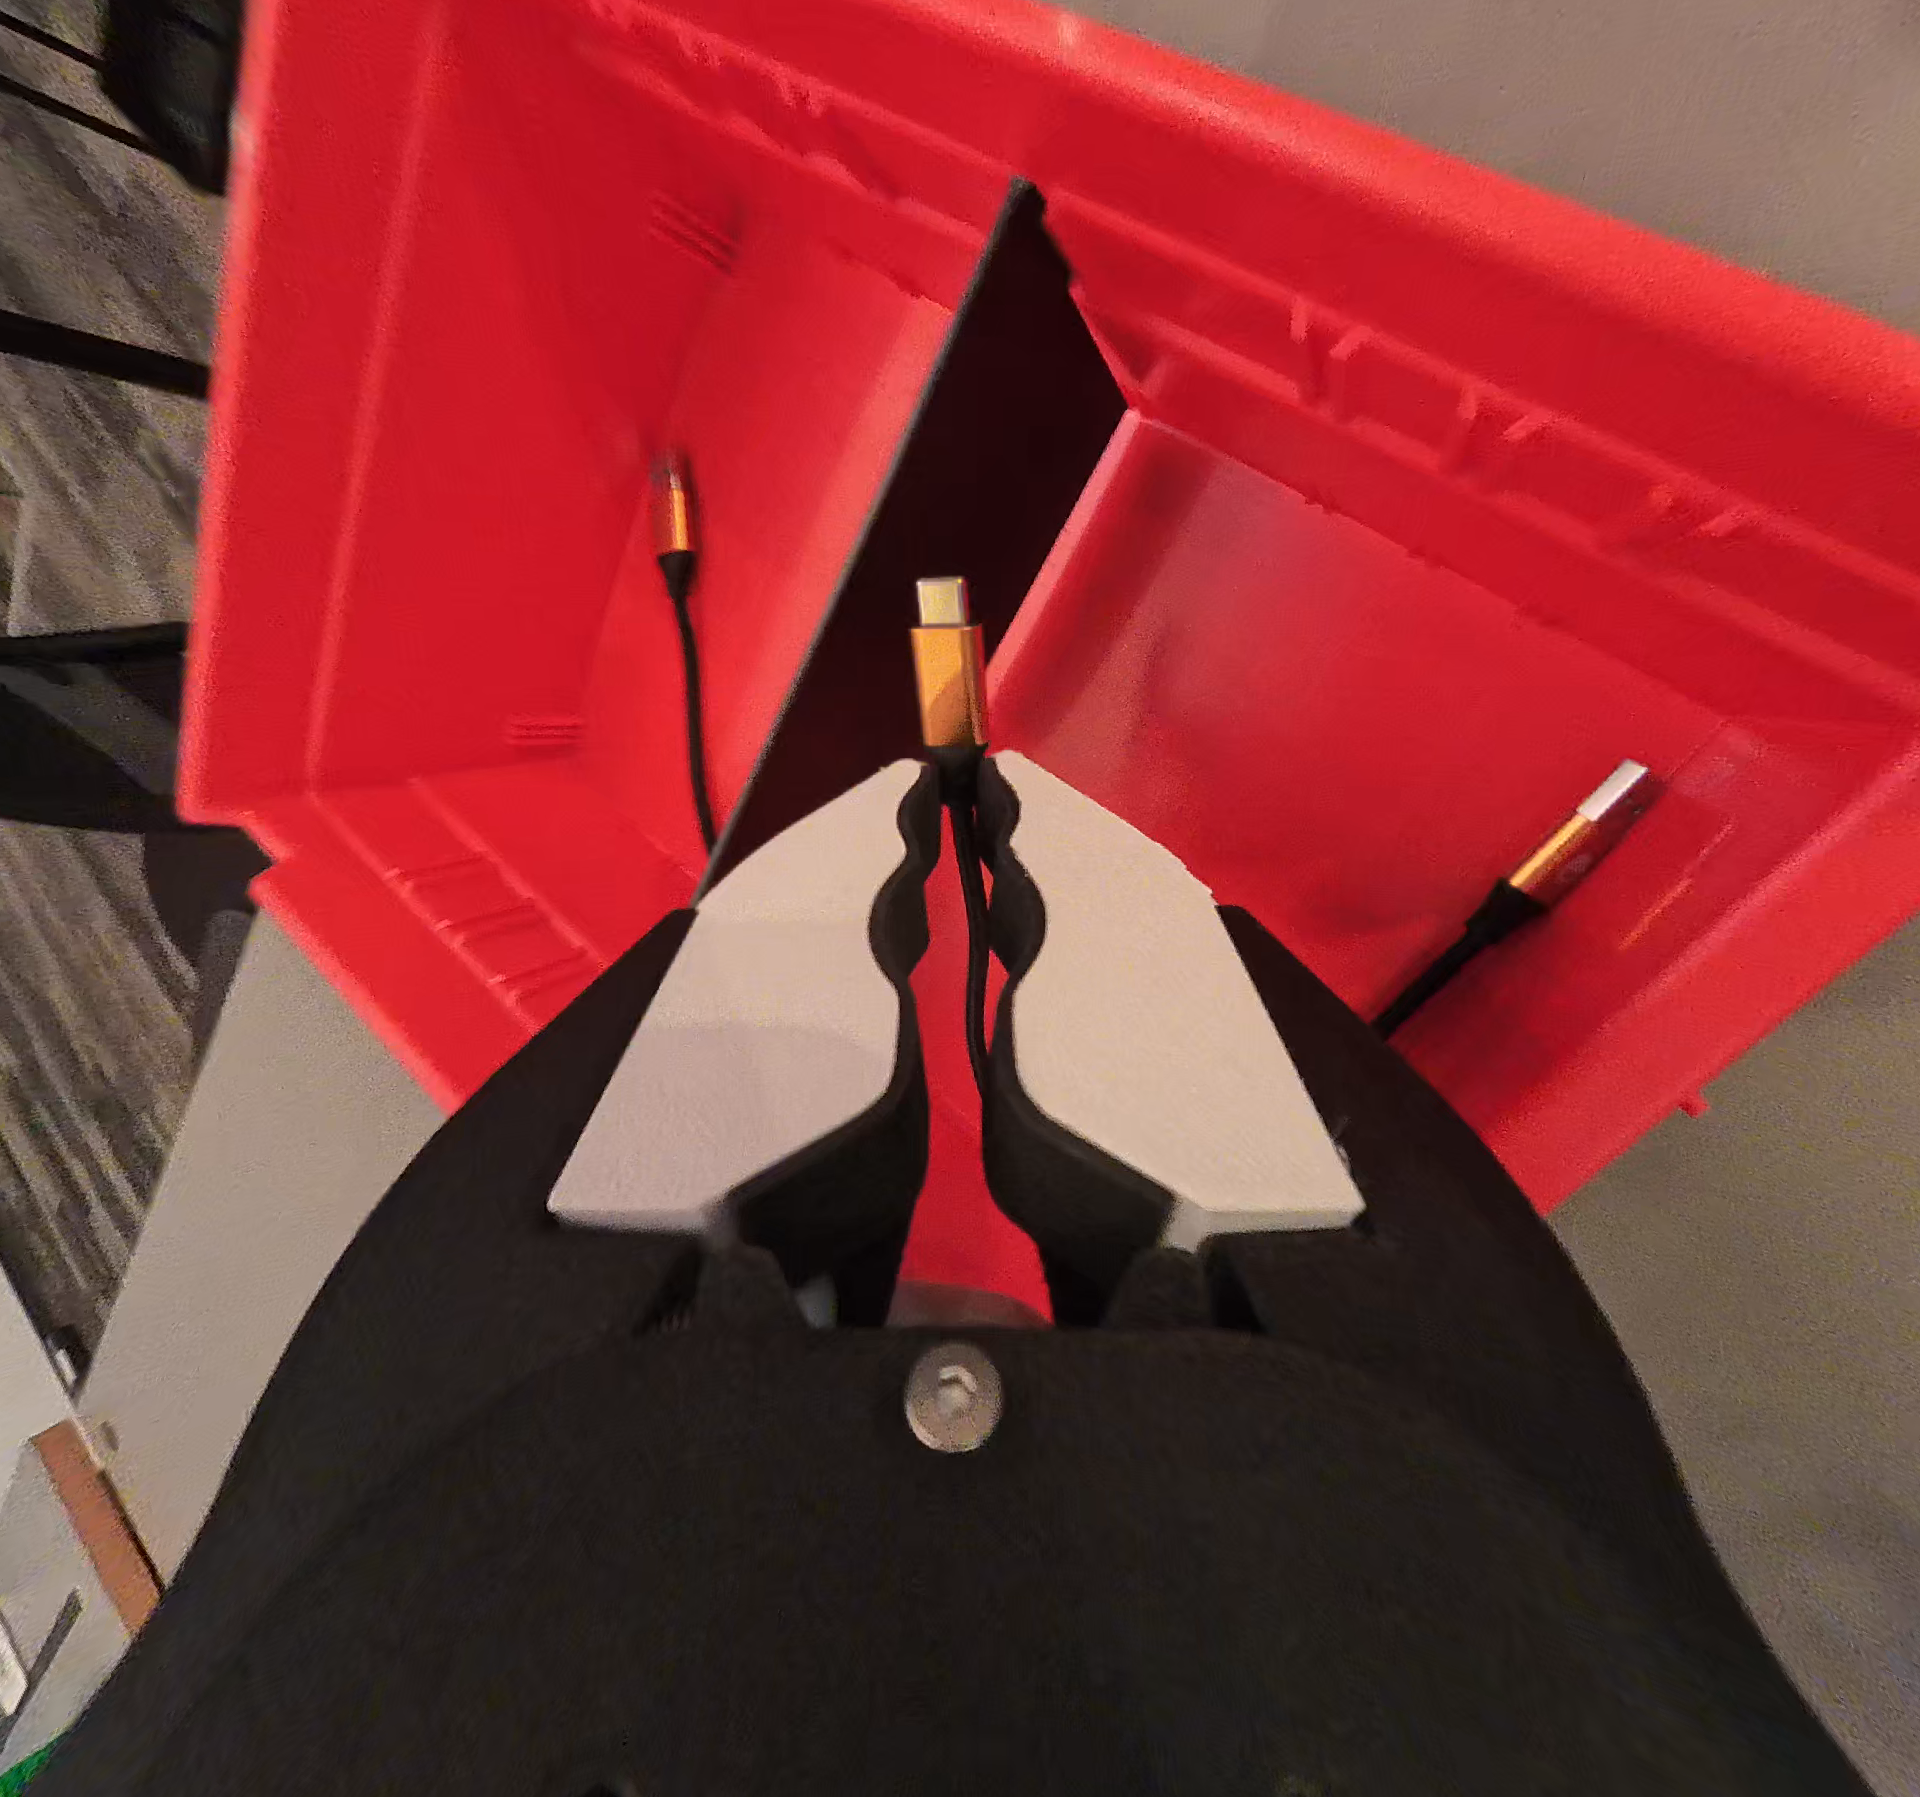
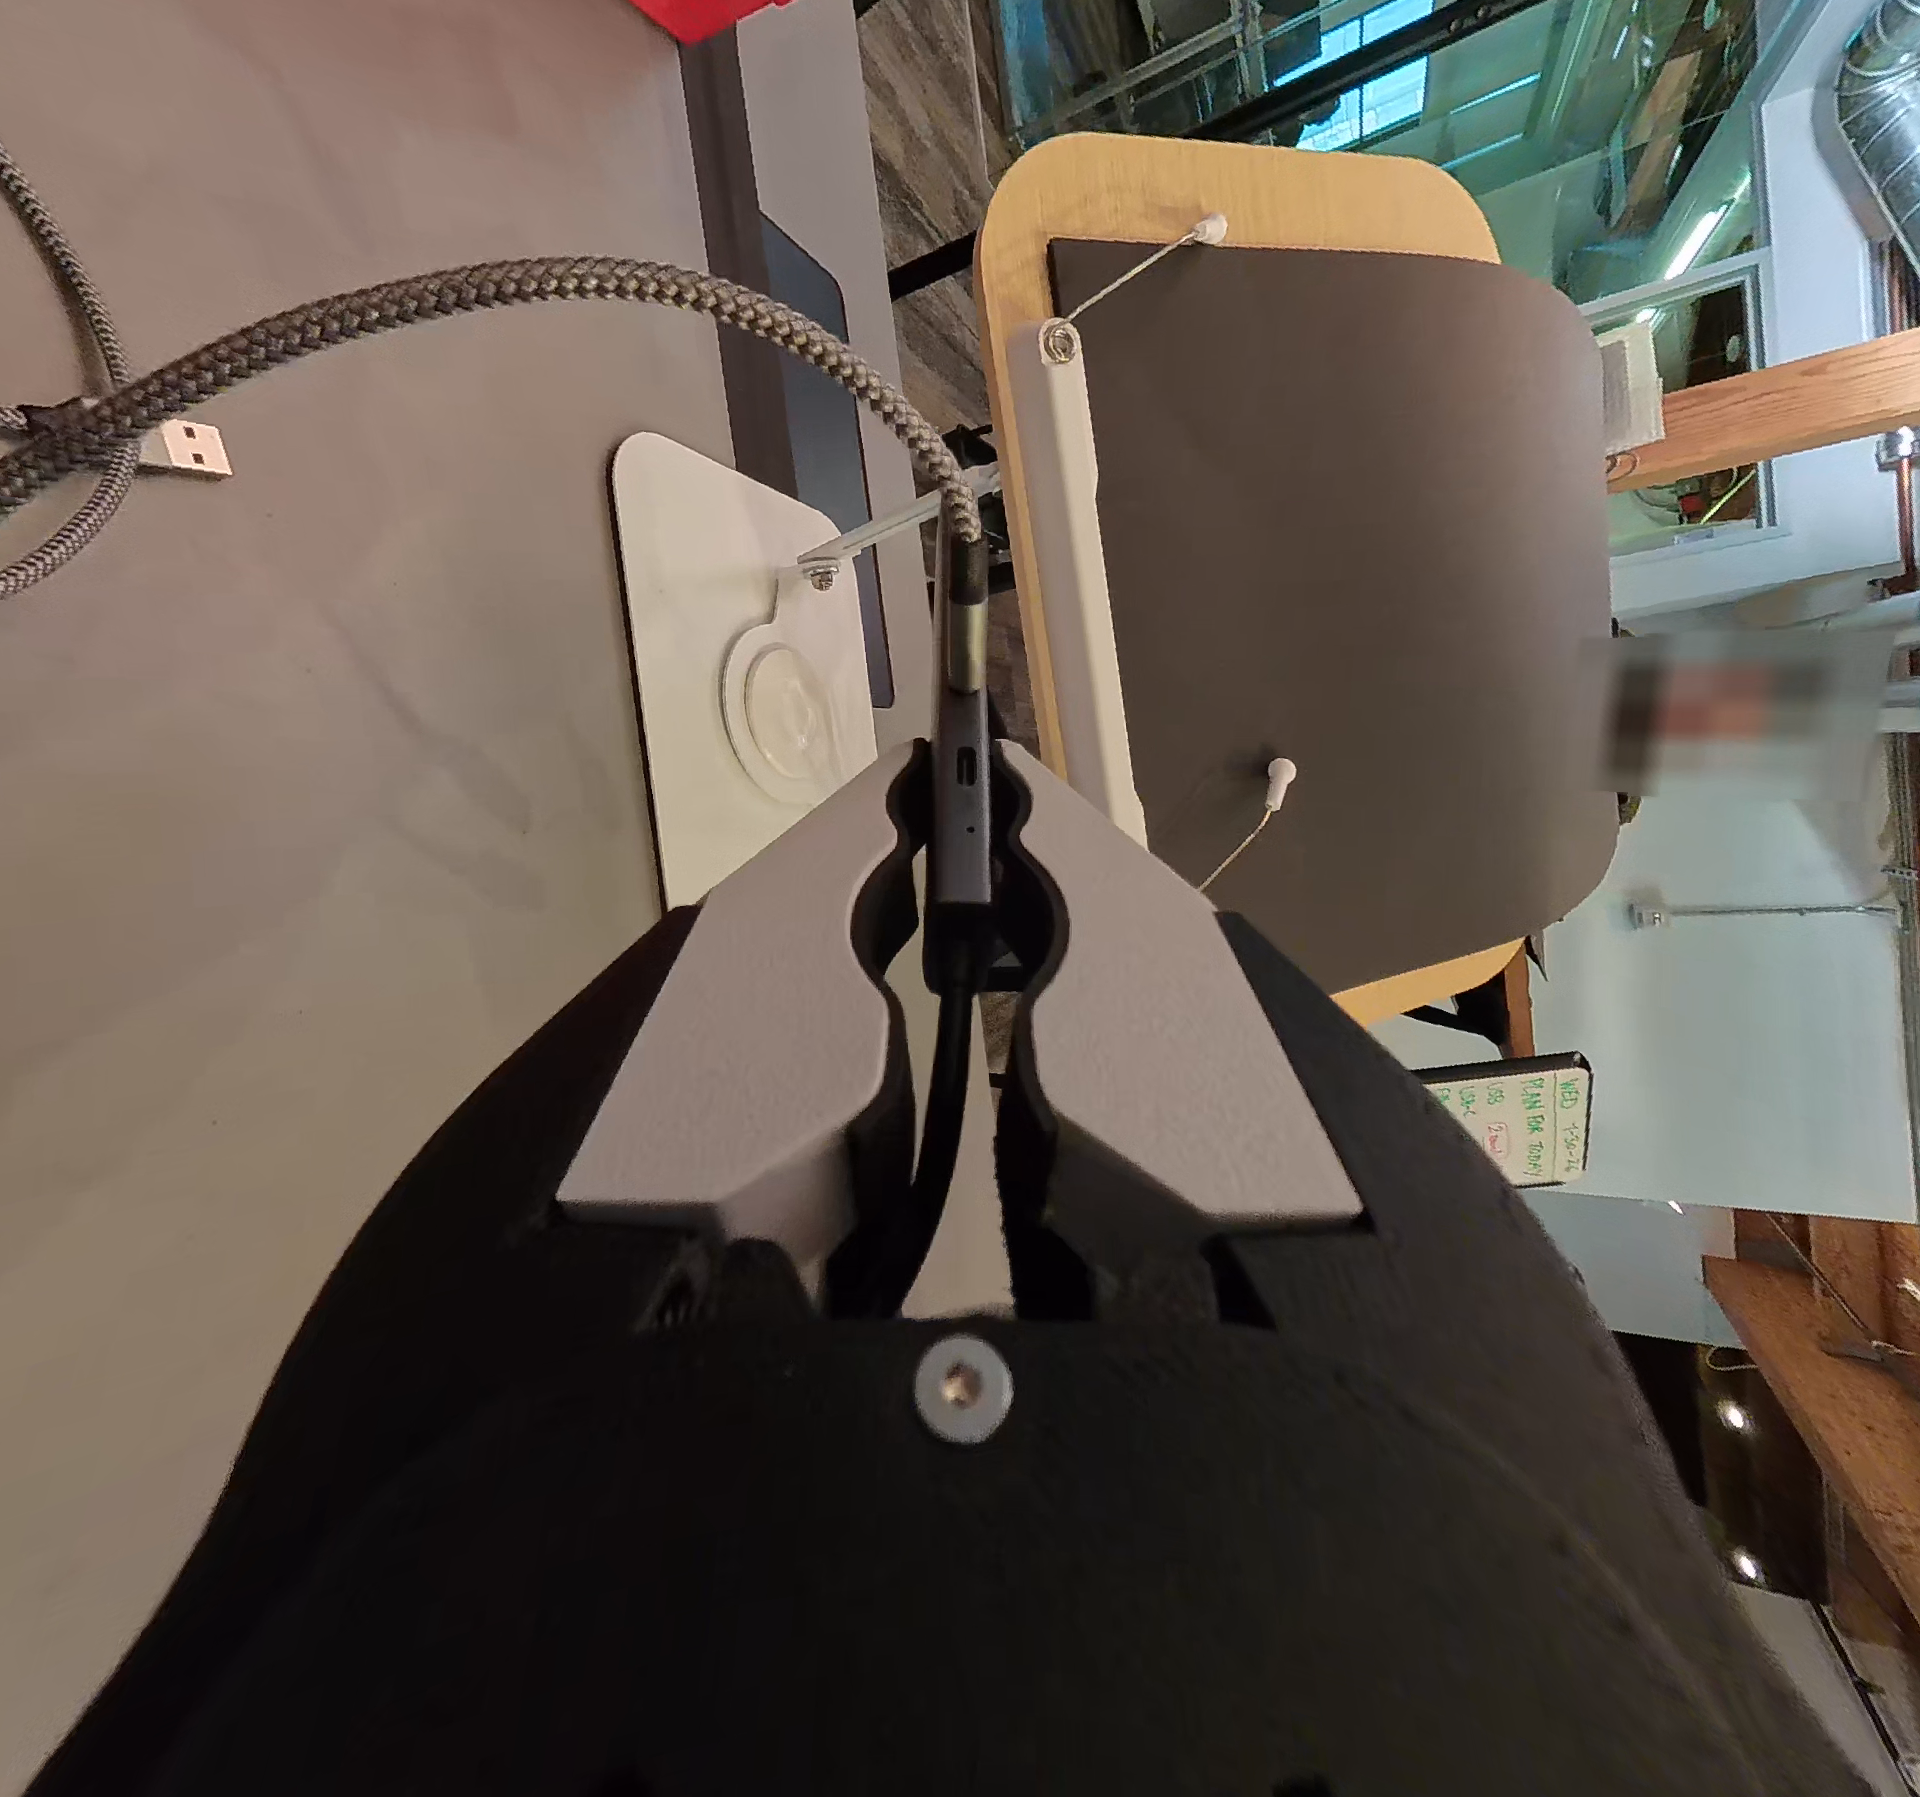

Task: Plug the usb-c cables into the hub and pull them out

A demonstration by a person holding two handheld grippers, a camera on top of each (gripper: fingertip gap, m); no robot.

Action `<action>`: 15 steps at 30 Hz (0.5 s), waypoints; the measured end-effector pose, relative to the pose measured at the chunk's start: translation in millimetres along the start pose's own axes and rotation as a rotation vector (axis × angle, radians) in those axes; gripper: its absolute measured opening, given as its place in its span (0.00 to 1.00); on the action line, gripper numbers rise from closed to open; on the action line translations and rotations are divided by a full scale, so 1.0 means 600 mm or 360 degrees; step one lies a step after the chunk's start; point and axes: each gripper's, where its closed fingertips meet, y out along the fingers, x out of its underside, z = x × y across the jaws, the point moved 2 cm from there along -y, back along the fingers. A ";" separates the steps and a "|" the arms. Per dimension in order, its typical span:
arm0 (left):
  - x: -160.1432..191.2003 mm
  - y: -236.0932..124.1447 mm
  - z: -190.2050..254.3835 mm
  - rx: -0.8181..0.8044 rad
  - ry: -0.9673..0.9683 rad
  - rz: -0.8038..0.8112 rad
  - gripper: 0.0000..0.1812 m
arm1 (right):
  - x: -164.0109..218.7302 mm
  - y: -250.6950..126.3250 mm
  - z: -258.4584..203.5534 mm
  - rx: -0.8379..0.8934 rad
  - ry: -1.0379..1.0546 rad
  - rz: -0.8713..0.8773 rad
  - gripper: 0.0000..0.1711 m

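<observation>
Left gripper (image 1: 958,771) clamps an orange usb-c cable (image 1: 948,672) above the red bin (image 1: 540,459); right gripper (image 2: 958,760) pinches the hub (image 2: 961,812) (braided cable (image 2: 499,293) attached) over a grey table (image 2: 312,812), glass-walled office behind.

Place: an office or open workspace.
Floor: grey striped carpet (image 1: 94,459).
Furniture: grey table (image 2: 312,812); wooden chair (image 2: 1247,189) beyond its far edge.
Far right: glass partitions (image 2: 1455,33), a metal duct (image 2: 1870,106), a small whiteboard (image 2: 1517,1124).
</observation>
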 end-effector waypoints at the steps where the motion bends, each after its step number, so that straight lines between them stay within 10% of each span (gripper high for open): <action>1: -0.004 -0.012 -0.006 -0.0035 -0.0003 0.0026 0.04 | 0.000 0.000 0.001 0.0011 -0.0006 -0.0001 0.04; 15: -0.060 -0.171 -0.067 -0.0346 -0.0104 0.0543 0.04 | -0.012 0.000 0.002 0.0042 -0.0022 0.0023 0.04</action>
